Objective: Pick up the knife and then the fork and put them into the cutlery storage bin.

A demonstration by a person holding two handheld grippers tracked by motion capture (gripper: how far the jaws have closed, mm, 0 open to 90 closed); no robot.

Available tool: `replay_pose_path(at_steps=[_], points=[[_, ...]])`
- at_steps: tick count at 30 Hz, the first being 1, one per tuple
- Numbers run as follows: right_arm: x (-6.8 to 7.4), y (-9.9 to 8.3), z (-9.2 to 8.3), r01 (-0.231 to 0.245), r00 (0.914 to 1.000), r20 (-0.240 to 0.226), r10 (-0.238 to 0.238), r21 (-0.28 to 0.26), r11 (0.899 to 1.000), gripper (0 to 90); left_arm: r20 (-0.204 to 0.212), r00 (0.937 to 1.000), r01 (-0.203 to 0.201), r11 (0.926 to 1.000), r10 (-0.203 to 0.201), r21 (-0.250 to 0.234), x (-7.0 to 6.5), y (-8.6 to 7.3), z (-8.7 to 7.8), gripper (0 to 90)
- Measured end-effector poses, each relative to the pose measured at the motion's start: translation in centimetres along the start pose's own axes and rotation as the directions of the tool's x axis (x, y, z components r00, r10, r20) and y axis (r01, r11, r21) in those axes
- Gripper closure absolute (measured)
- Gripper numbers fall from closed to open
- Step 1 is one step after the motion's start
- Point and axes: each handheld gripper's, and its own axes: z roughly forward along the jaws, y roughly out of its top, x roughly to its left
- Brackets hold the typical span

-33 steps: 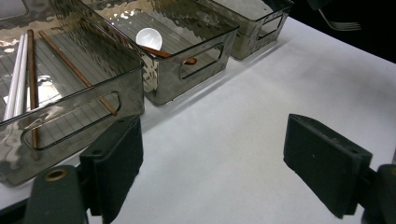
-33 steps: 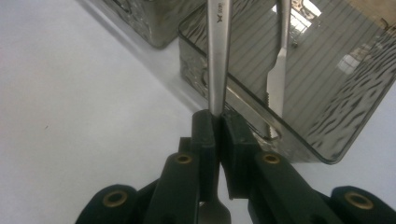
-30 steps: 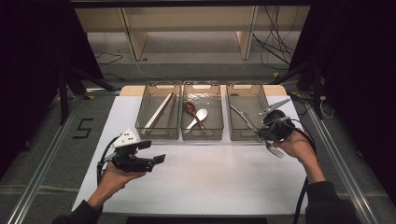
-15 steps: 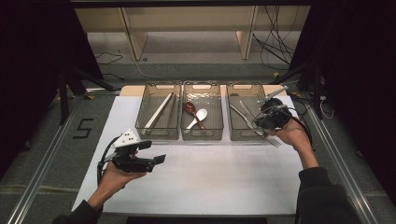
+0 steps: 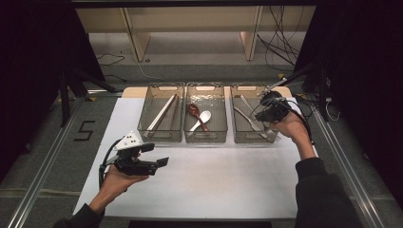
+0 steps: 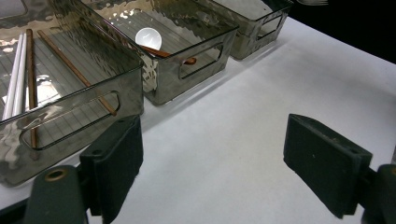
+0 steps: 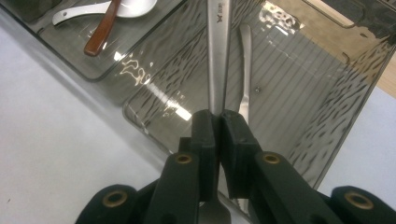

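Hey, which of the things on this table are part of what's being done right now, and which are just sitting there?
In the job:
- right gripper, shut on the fork
- right-hand bin, under the fork, with a knife inside

Lying about:
- middle bin with two spoons
- left-hand bin with chopsticks
- left gripper, open, holding nothing

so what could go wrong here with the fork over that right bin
The right gripper pinches the fork on its thin handle, so the fork might pivot or slip as it goes down. The fork hangs over the near wall of the right bin, so its tines could catch there. A knife already lies inside; the fork may land across it.
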Motion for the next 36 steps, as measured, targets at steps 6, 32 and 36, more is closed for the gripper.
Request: replay_pose_path(at_steps=[6, 32, 36], points=[[-0.1, 0.9, 0.5, -0.009, 1.0000, 0.004, 0.009, 0.006, 1.000, 84.8, -0.001, 1.0000, 0.000, 1.0000, 0.000, 0.000, 0.0, 0.0, 0.0, 19.2], [-1.7, 2.9, 3.1, -0.078, 0.9969, 0.016, 0.078, 0.053, 0.996, 84.8, 0.001, 1.0000, 0.001, 1.0000, -0.001, -0.003, 0.0, 0.0, 0.0, 19.3], [-1.9, 3.2, 3.3, -0.082, 0.9965, 0.020, 0.081, 0.065, 0.994, 84.8, 0.001, 1.0000, 0.000, 1.0000, 0.000, -0.001, 0.0, 0.0, 0.0, 19.3]])
